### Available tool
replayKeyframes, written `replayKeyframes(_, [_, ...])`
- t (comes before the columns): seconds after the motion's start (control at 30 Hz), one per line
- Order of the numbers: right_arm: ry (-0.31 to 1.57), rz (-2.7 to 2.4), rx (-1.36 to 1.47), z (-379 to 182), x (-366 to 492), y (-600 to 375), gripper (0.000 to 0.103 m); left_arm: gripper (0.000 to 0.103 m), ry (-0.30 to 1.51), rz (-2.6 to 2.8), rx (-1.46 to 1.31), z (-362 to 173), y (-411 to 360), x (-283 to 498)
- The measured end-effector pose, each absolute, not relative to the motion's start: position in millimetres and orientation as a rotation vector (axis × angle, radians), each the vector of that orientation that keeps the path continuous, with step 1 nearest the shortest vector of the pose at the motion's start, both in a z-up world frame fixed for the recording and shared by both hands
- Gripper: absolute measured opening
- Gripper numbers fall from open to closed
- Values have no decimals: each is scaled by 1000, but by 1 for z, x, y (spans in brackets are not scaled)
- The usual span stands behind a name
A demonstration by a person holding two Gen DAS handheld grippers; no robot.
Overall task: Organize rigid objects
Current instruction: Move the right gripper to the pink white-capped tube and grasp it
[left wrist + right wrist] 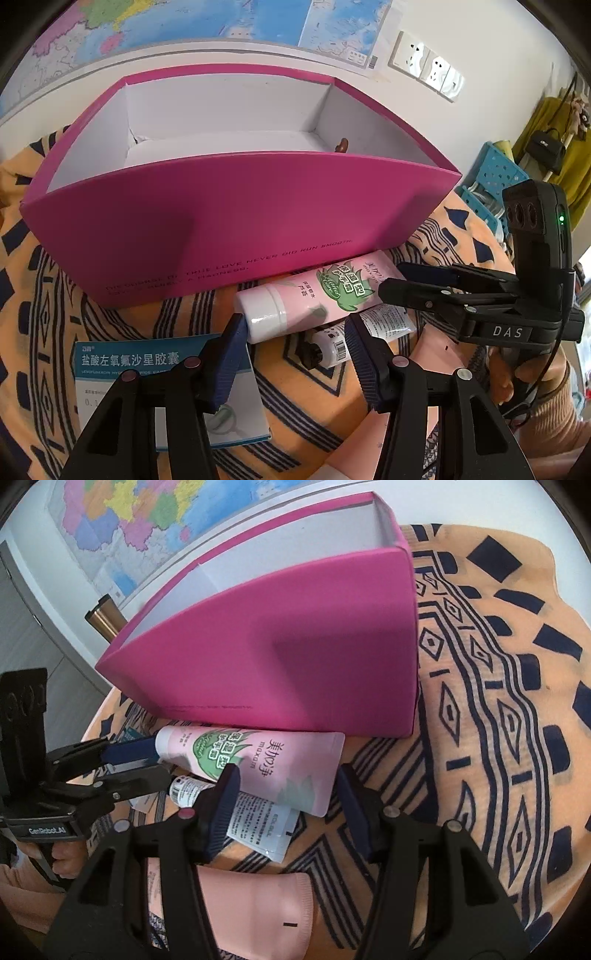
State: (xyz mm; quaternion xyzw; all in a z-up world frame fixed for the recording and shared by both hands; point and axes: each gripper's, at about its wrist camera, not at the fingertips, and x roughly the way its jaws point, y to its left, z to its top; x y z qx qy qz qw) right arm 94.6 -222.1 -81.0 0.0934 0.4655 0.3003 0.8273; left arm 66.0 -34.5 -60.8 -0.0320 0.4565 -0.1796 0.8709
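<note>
Both grippers hang half open and empty over the tubes: the left gripper (295, 332) straddles the cap of the pink tube (325, 295) at lower centre, while the right gripper (286, 794) brackets its flat tail, presumably to share the lift. The tube lies tight against the magenta box (229, 229), over a smaller white tube (255, 819). The box mouth is nearly bare, leaving free room above.
</note>
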Motion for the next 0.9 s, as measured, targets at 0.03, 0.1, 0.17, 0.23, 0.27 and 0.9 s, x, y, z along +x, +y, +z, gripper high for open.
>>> replayKeyframes(0.03, [988, 638, 196, -81, 94, -222, 57, 55, 956, -379, -73, -61, -34, 66])
replayKeyframes(0.1, [990, 638, 205, -82, 95, -223, 57, 55, 958, -385, -84, -61, -33, 66])
replayKeyframes(0.17, [986, 633, 210, -81, 94, -224, 57, 55, 958, -386, -88, -60, -33, 65])
replayKeyframes(0.23, [984, 632, 207, -81, 92, -224, 57, 55, 956, -383, -86, -60, -33, 64])
replayKeyframes(0.27, [982, 633, 205, -80, 90, -224, 57, 55, 956, -385, -88, -60, -32, 63])
replayKeyframes(0.9, [902, 616, 168, -50, 66, -233, 57, 55, 881, -416, -64, -32, -36, 39])
